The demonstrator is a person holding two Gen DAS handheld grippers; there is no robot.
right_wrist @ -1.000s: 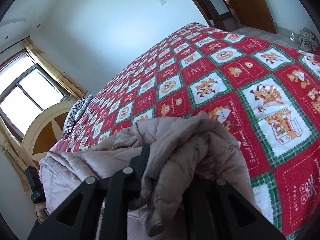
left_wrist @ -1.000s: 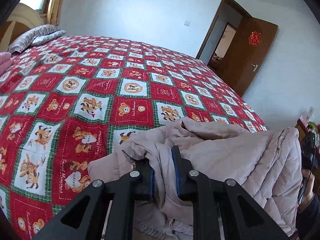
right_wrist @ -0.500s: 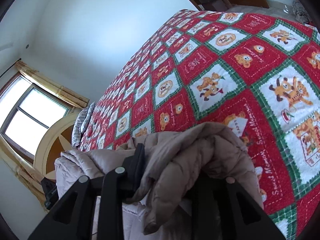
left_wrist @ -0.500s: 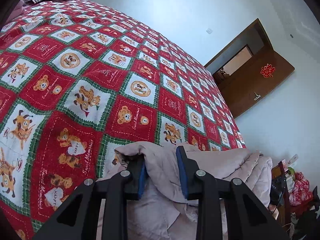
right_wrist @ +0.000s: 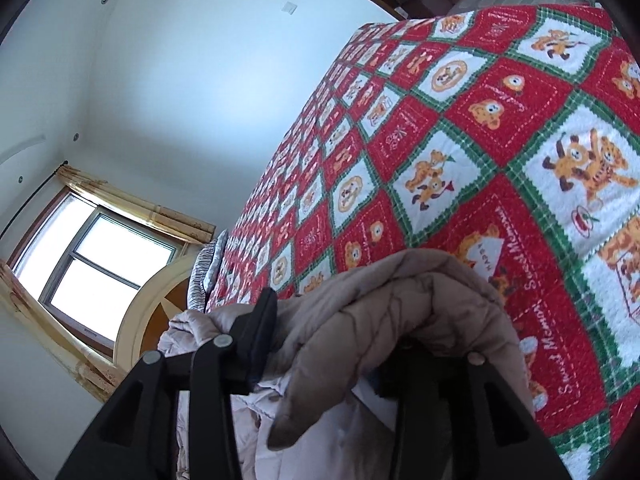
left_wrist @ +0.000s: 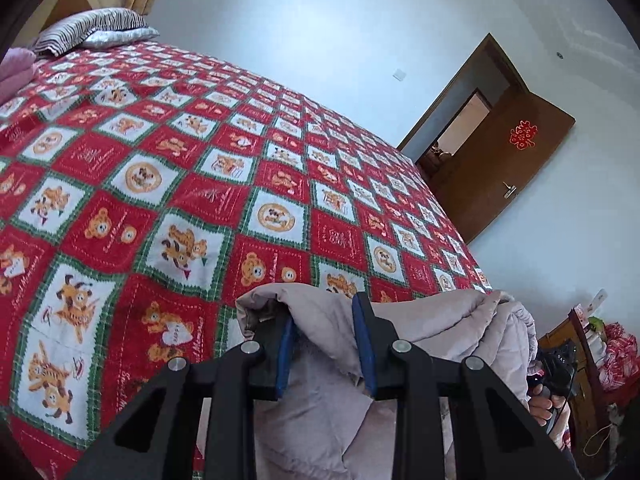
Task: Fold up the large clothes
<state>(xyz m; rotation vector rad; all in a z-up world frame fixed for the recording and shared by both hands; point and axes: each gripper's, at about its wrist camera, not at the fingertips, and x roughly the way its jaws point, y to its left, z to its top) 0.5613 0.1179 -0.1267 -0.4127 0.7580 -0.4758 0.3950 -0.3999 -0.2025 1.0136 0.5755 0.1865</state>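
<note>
A pale pinkish-grey padded jacket [left_wrist: 440, 320] lies bunched at the near edge of a bed under a red, white and green bear-print bedspread [left_wrist: 200, 184]. A fold of it sits loosely between the blue pads of my left gripper [left_wrist: 324, 320], whose jaws stand apart. In the right wrist view the jacket [right_wrist: 400, 300] drapes over and hides one finger of my right gripper [right_wrist: 336, 332]. That gripper's jaws are opening and no longer pinch the cloth. A person's hand [left_wrist: 540, 400] holding the right gripper's handle shows at the jacket's far end.
Striped pillows [left_wrist: 92, 30] and a pink bundle [left_wrist: 16, 72] lie at the head of the bed. A brown door [left_wrist: 500, 168] stands open past the bed's far corner. Furniture with red bags [left_wrist: 616, 356] is on the right. A window [right_wrist: 96, 256] is behind the headboard.
Both grippers' jaws have spread wider around the jacket folds they pinched. Both views have rolled, and the left hand has lifted a little.
</note>
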